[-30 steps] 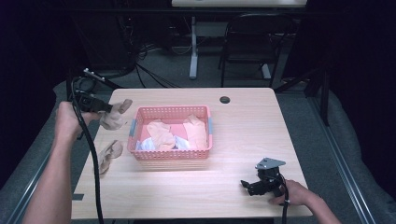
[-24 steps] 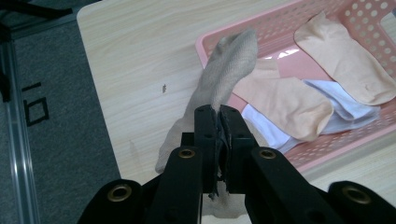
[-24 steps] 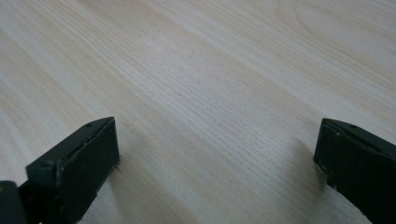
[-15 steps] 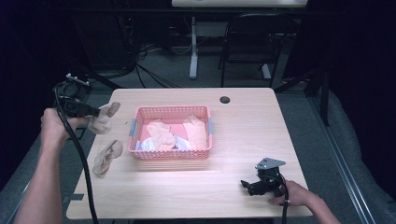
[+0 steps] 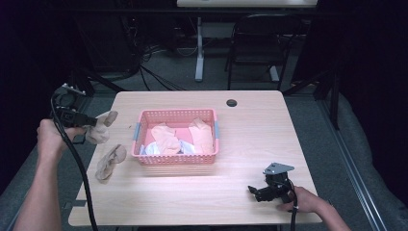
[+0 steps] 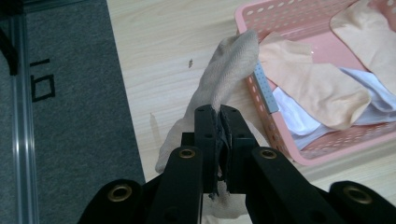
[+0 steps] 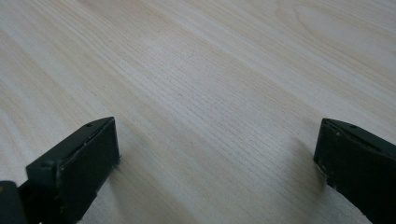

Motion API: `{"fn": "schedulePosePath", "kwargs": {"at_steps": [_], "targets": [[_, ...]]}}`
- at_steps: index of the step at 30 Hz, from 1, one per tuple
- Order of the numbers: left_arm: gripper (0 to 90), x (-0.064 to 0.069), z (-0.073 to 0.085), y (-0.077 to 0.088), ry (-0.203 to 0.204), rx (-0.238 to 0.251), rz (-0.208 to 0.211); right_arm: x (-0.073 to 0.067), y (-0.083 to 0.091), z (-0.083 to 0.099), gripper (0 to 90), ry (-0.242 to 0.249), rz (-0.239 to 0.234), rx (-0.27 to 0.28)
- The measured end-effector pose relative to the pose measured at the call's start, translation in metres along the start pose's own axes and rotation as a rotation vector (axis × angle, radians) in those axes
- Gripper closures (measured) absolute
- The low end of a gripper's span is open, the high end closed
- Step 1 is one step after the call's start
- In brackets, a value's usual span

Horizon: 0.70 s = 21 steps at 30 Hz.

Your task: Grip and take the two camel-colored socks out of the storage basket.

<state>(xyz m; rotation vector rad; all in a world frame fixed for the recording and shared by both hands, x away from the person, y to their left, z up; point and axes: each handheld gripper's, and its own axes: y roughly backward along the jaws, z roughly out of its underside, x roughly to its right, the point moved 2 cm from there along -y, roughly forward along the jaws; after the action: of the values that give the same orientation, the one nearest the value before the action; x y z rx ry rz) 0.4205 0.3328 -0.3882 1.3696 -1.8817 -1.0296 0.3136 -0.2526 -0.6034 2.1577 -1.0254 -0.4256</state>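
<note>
Currently left gripper (image 6: 218,116) is clamped on a beige sock (image 6: 224,70) by a thin fold; it might slip out. Right gripper (image 7: 215,154) rests wide open, holding nothing.

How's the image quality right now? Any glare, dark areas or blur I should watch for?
High view: room behind is very dark, a bright patch glares on the table in front of the pink basket. Left gripper view: sharp, the beige sock evenly lit. Right gripper view: wood grain clear, jaws cast soft shadows, near edges slightly blurred.
</note>
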Motion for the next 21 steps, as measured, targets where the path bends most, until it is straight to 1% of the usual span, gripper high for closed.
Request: {"fn": "schedulePosePath", "kwargs": {"at_steps": [3,6,8,9,11,16,17,18,19,20,21], "targets": [[86.3,-0.002,0.004,-0.004,0.006,-0.010,-0.013,0.000,0.000,0.000,0.0,0.000,0.000,0.000],[86.3,-0.006,0.012,-0.013,0.024,-0.019,-0.010,0.000,0.000,0.000,0.0,-0.001,0.000,0.003],[86.2,-0.006,0.015,-0.017,0.026,-0.025,-0.009,0.000,0.000,0.000,0.0,0.000,0.000,-0.001],[86.3,-0.007,0.019,-0.023,0.034,-0.031,-0.010,0.000,0.000,0.000,0.0,0.001,0.000,0.001],[86.3,-0.007,0.022,-0.030,0.042,-0.035,-0.009,0.000,0.000,0.000,0.0,-0.001,0.000,0.002],[86.3,-0.007,0.027,-0.045,0.048,-0.045,0.000,0.000,0.000,0.000,0.0,0.000,0.000,0.000],[86.3,-0.007,0.027,-0.045,0.048,-0.045,0.000,0.000,0.000,0.000,0.0,0.001,0.000,0.000],[86.3,-0.006,0.030,-0.052,0.051,-0.056,-0.001,0.000,0.000,0.000,0.0,0.001,0.000,0.001],[86.3,-0.006,0.031,-0.056,0.052,-0.061,-0.002,0.000,0.000,0.000,0.0,-0.001,0.000,0.002],[86.3,-0.006,0.031,-0.056,0.052,-0.061,-0.002,0.000,0.000,0.000,0.0,0.001,0.000,0.000],[86.2,-0.006,0.035,-0.065,0.055,-0.068,-0.003,0.000,0.000,0.000,0.0,0.001,0.000,0.000]]}}
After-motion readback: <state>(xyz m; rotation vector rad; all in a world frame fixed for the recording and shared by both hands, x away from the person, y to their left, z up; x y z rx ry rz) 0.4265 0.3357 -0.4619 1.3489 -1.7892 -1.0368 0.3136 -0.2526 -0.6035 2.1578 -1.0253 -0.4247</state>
